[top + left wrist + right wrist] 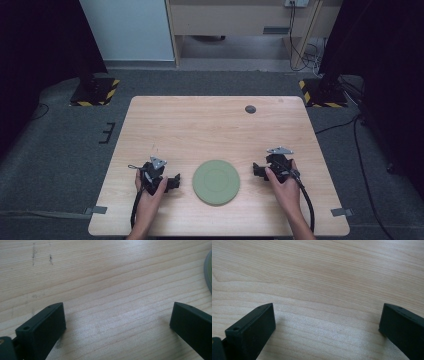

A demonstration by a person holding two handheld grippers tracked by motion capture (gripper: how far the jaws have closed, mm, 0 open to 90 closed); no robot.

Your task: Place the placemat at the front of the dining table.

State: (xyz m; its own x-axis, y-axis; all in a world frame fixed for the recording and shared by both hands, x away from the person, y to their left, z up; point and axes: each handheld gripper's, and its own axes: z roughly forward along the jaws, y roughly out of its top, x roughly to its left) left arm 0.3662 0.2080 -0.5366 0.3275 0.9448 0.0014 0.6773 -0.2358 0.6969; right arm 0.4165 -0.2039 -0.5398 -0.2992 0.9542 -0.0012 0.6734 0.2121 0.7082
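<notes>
- The green plate (216, 182) lies flat on the wooden table (210, 125), near the front edge and about midway between the two grippers. It is round, so it has no long axis and points no particular way; its face is up, with a faint inner ring showing.
- The left gripper (172, 183) rests just left of the plate, apart from it, its jaws turned toward the plate. In the left gripper view the jaws stand wide with bare wood between them, and the plate's rim (208, 272) shows at the right edge.
- The right gripper (257, 170) sits just right of the plate, not touching it. Its jaws are spread wide over bare wood.
- A small dark round disc (250, 109) lies near the table's far edge.
</notes>
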